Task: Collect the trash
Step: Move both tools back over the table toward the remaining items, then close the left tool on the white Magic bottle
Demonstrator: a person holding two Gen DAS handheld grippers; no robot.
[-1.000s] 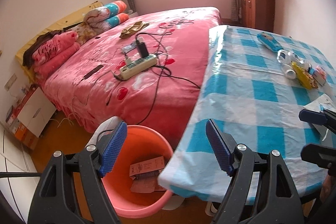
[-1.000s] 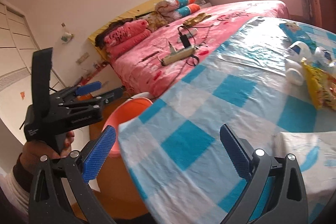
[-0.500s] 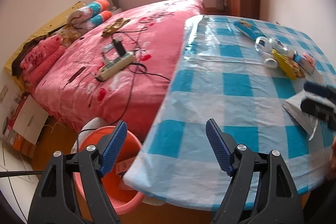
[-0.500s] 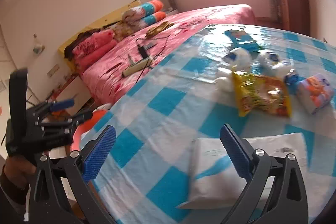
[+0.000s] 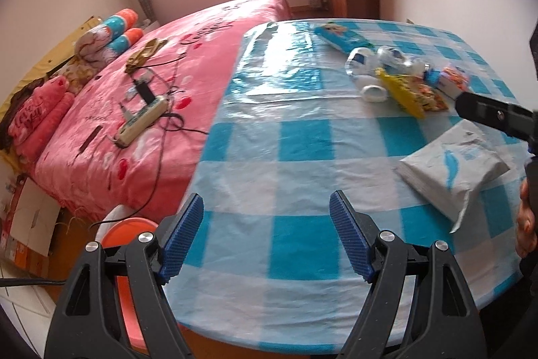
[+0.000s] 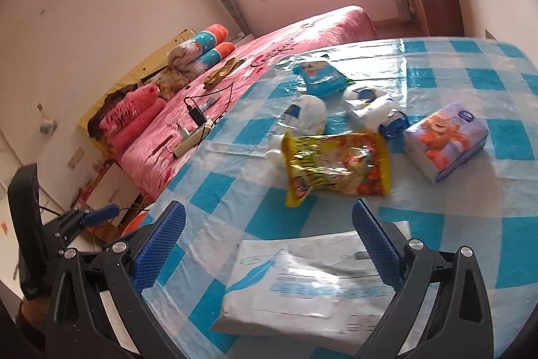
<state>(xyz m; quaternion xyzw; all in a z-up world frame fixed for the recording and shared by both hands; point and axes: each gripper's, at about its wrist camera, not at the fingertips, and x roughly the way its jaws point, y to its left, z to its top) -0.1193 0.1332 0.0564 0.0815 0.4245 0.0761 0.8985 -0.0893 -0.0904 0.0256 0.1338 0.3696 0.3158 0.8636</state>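
Both tongs wide and empty over the checked table

From the left: orange bucket (image 5: 116,234) on the floor by the table (image 5: 269,157) edge, then left tongs (image 5: 267,236) above bare cloth. The white mailer bag (image 6: 309,285) lies just below the right tongs (image 6: 269,244), long axis crosswise; the right hand is likely nearer.

Both grippers swing away from the orange bucket (image 5: 129,224) and over the counter (image 5: 302,137). The right gripper (image 6: 269,244) now hangs open above the white mailer bag (image 6: 302,285); the left gripper (image 5: 265,238) faces bare checked cloth.
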